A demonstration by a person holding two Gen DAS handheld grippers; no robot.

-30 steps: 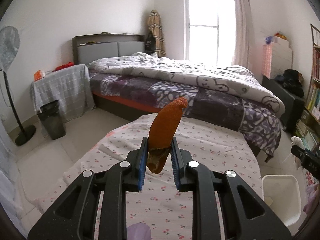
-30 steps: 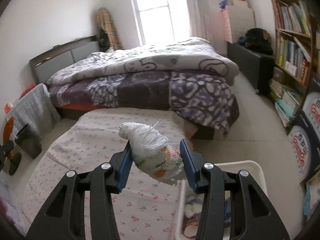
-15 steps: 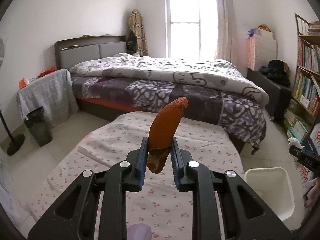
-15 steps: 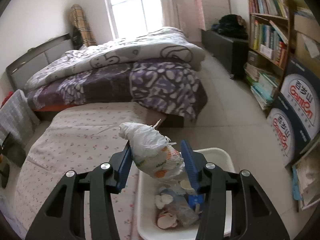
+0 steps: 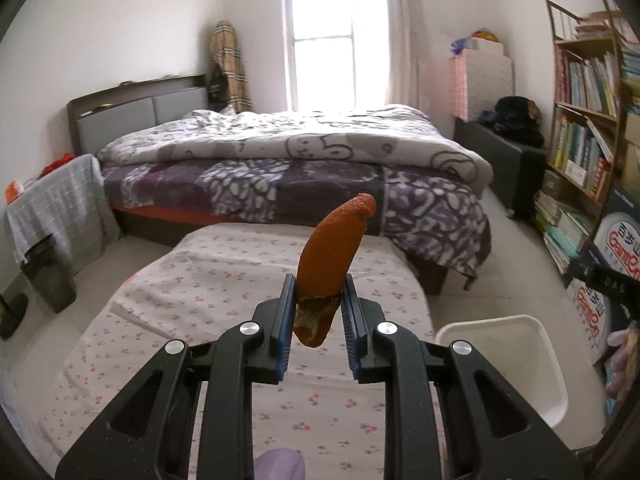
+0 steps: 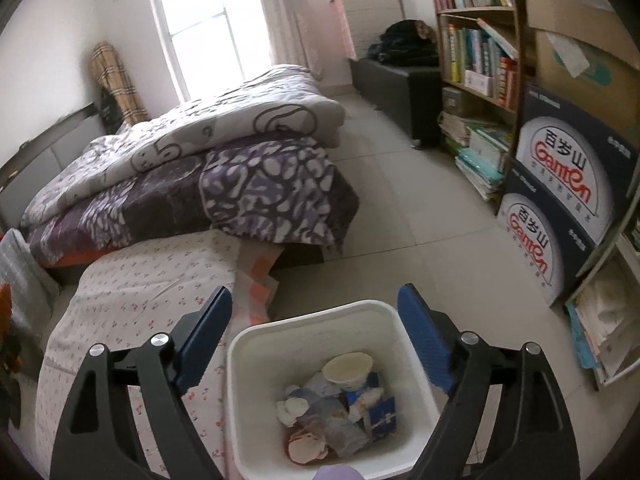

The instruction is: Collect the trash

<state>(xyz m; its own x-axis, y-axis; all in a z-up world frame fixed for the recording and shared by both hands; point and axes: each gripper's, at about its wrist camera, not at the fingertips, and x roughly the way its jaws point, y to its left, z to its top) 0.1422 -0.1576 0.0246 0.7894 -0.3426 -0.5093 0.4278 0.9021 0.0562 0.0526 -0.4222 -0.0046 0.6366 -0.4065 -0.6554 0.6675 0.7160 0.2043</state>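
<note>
Here, in my left wrist view, my left gripper [image 5: 316,312] is clenched on a long piece of orange peel [image 5: 330,264]. The peel stands up between the two blue pads in the middle of the frame, and its bumpy orange tip leans to the upper right. Under it lies a table with a small-flower cloth [image 5: 208,288]. At the lower right of the frame I see the rim of the white trash bin [image 5: 548,364], just beside the table. A big bed with a purple and white quilt [image 5: 304,168] fills the middle of the frame. A bookshelf [image 5: 580,120] stands at the right edge.

In my right wrist view, my right gripper [image 6: 314,328] hangs right over the white trash bin [image 6: 248,360], which sits at the bottom middle of the frame. Its jaws are opening and stand wide apart, and nothing is between them. Down in the bin I see a heap of trash [image 6: 336,400]: a round paper cup, white crumpled bits, clear plastic and a small blue box. The flower cloth table is at the lower left, touching the bin's side. Dark blue boxes with red letters [image 6: 560,208] are stacked at the right.
</note>
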